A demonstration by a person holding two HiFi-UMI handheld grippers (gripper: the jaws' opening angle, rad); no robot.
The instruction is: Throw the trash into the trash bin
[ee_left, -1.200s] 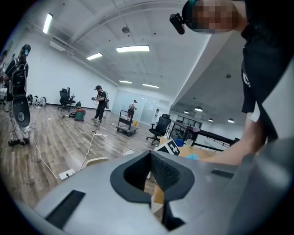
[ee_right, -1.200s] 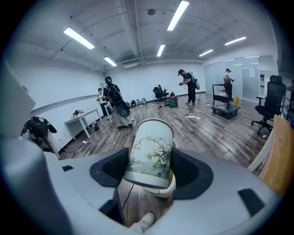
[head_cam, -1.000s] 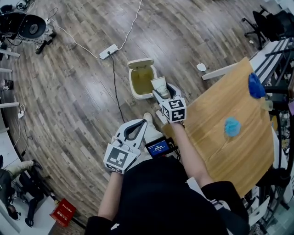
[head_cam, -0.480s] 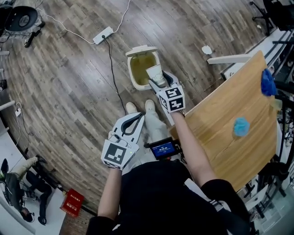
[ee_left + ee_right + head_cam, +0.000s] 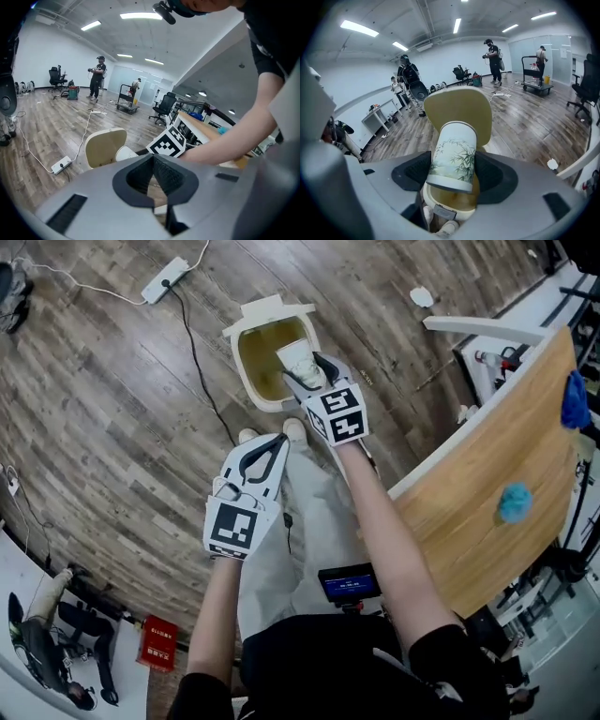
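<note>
My right gripper [image 5: 306,371] has its fingers clamped on the sides of the paper cup [image 5: 298,360]. The cup hangs slightly tilted over the open mouth of the trash bin [image 5: 236,360], just inside its near rim. The bin's lid [image 5: 267,307] stands up on the far side, so the opening is clear from above and from my side. My shoes [image 5: 293,430] sit just beside the bin's near wall. The edge of the wooden table [image 5: 487,474] runs along the right of my right forearm. To the left lies bare plank floor [image 5: 112,409], with a power strip [image 5: 161,279] well apart from the bin. My right arm reaches out nearly straight, with the gripper pitched down. My left gripper [image 5: 279,440] hangs nearer my body, over my legs and short of the bin. Its fingers are pressed together on nothing.
</note>
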